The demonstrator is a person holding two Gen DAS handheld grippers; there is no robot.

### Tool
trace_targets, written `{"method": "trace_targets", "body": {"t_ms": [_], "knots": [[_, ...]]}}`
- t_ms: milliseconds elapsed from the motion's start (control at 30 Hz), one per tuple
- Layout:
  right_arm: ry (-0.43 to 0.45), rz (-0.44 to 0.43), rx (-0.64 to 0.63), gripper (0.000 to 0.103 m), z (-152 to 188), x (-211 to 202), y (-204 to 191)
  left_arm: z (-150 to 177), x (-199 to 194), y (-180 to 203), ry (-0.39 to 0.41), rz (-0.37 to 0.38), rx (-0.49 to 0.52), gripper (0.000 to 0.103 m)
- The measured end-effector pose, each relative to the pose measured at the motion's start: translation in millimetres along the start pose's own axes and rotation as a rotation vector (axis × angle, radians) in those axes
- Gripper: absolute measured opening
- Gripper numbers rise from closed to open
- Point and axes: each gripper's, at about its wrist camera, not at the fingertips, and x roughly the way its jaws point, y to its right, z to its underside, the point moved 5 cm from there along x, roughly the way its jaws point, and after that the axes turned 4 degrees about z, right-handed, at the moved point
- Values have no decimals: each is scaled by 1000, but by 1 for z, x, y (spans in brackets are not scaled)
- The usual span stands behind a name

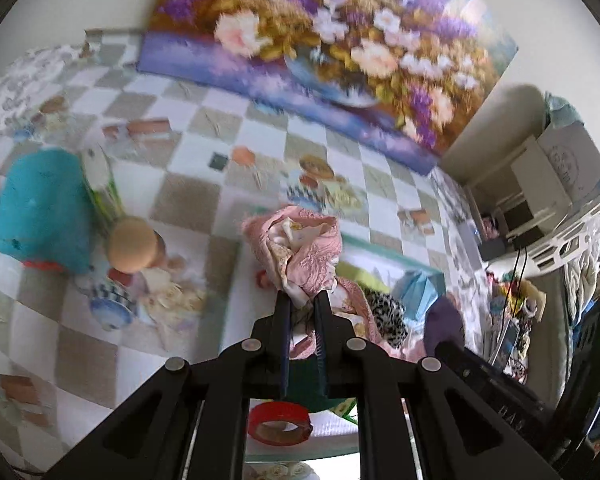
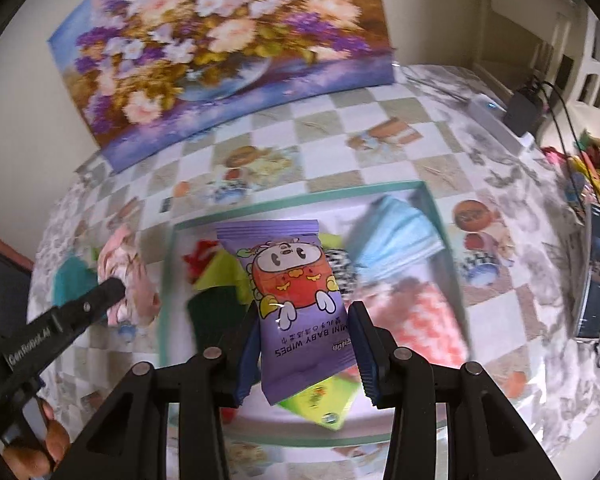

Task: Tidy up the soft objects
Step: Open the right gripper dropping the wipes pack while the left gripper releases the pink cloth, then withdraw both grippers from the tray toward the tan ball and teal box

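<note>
**Both grippers loaded above checked table**

Checked tablecloth in beige and white squares, printed with crockery motifs, covers the table; a large floral painting leans at its far edge.

Left gripper points steeply down, lower centre of its view, jaws closed tight on a crumpled pink patterned cloth bunched above the fingertips. In the right wrist view the same gripper enters from lower left with the cloth at its tip, a hand visible at the bottom edge.

Right gripper also tilts down, jaws part-open and clamped on a glossy purple baby wipes packet (cartoon print, held upright between blue pads).

Below the packet sits a green-rimmed tray holding a pleated blue face mask, red-and-white checked cloth, a leopard-print piece and a yellow-green packet.

Left of the tray: a teal plush toy, a tan ball. A red tape roll lies bottom centre.
</note>
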Motion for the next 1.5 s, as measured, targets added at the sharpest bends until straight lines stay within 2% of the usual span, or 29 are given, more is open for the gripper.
{"method": "trace_targets", "body": {"t_ms": [200,433,467,500,567,633,767,833,900,967,1033,1133,1200,1500], "knots": [[-72,34,64,45,3,23,24,14,23,18,-59,5,59,11],[-106,37,74,47,8,34,26,33,44,27,-137,7,80,12],[-110,38,72,47,9,34,25,34,45,27,-144,8,77,19],[-111,40,68,48,8,34,25,35,45,27,-149,9,73,30],[-105,43,60,51,7,32,23,34,43,25,-147,10,64,46],[-94,49,53,63,5,28,22,31,38,24,-143,16,49,50],[-72,61,41,63,1,22,20,26,30,21,-121,4,39,58],[-70,72,34,68,1,21,20,23,26,17,-105,-12,29,65],[-74,82,26,74,2,22,19,20,24,11,-91,-40,21,81],[-77,85,19,81,2,23,18,19,23,4,-78,-79,17,92],[-78,86,22,93,3,24,17,18,23,-3,-64,-135,24,94],[-68,72,21,103,2,24,15,17,22,-10,-48,-194,45,96],[-64,69,17,103,2,23,14,16,21,-13,-43,-206,41,100],[-70,80,3,103,3,26,11,11,14,-18,-22,-219,30,100]]}}
